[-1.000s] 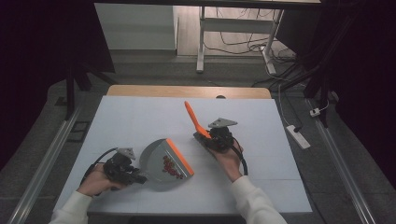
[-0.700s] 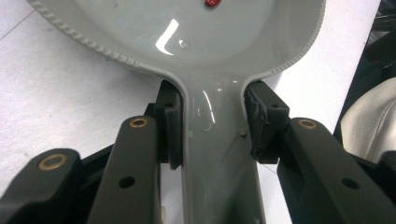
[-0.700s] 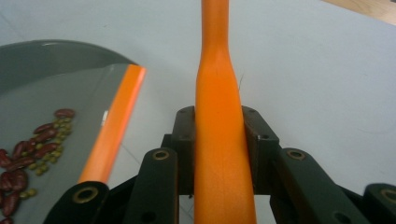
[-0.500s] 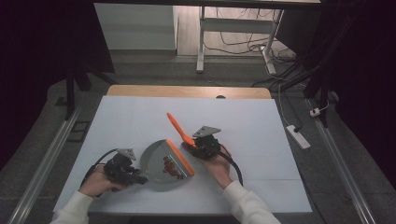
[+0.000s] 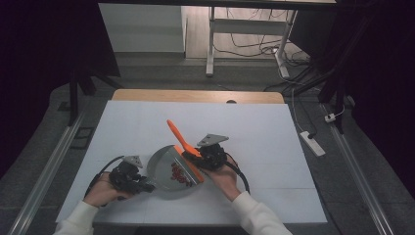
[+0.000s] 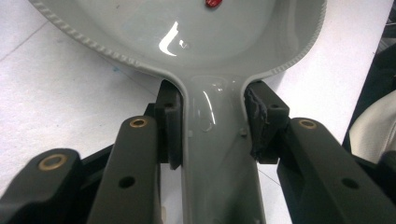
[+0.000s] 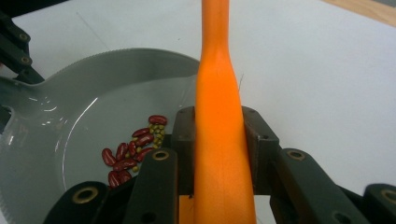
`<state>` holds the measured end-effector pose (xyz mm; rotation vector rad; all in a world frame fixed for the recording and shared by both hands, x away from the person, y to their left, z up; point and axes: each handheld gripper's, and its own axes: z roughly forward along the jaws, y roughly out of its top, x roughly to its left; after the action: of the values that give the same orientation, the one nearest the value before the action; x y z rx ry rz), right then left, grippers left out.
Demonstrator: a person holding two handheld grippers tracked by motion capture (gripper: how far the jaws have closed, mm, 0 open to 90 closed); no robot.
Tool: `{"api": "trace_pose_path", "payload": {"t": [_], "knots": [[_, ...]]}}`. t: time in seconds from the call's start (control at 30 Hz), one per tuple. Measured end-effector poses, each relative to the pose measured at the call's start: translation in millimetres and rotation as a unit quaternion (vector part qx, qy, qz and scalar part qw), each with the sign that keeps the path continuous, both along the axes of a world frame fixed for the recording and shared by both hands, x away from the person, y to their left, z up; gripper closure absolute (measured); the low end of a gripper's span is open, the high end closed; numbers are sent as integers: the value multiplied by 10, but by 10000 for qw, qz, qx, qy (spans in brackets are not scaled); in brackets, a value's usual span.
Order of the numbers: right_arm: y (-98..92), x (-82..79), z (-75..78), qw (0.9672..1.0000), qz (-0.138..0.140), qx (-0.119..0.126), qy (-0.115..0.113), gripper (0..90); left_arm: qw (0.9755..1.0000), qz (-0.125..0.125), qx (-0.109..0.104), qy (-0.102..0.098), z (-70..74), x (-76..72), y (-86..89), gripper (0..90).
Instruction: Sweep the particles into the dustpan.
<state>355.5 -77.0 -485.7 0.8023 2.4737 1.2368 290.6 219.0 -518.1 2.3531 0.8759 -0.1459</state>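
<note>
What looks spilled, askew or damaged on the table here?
Nothing stands out. The beans all lie inside the grey dustpan, none on the white table; the orange brush sits at the pan's lip.

The high view is dim and dark at both sides, brightest at the top centre. A white glare streak sits upper centre on the grey dustpan (image 6: 196, 42) in the left gripper view. Near jaws look soft, slightly blurred.

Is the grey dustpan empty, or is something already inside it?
Not empty. The grey dustpan holds a small heap of red beans with a few small greenish ones among them, lying in its tray.
</note>
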Motion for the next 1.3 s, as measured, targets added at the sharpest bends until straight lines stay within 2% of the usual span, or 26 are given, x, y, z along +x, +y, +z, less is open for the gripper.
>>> {"api": "trace_pose_path", "payload": {"t": [0.17,0.27,0.6,0.67,0.83,1.0,1.17,1.3], "knots": [[-114,24,81,9998,-101,125,-69,700,9999,129,-28,-68,13,1,15,615],[-190,34,144,9996,-114,226,-135,700,9995,255,-146,-112,37,-4,21,615],[-467,50,318,9982,-281,487,-198,700,9986,398,-324,-131,74,4,54,614],[-512,50,345,9979,-320,519,-216,700,9978,490,-440,-80,86,5,59,615],[-610,61,398,9973,-359,583,-255,700,9960,583,-657,-138,135,-13,51,615],[-709,57,434,9973,-363,582,-273,700,9951,711,-661,-180,138,-17,62,615],[-817,40,474,9968,-370,687,-198,699,9919,1014,-723,-260,140,-29,87,614],[-879,35,500,9969,-376,665,-203,700,9905,1101,-773,-301,156,-44,109,614]]}}
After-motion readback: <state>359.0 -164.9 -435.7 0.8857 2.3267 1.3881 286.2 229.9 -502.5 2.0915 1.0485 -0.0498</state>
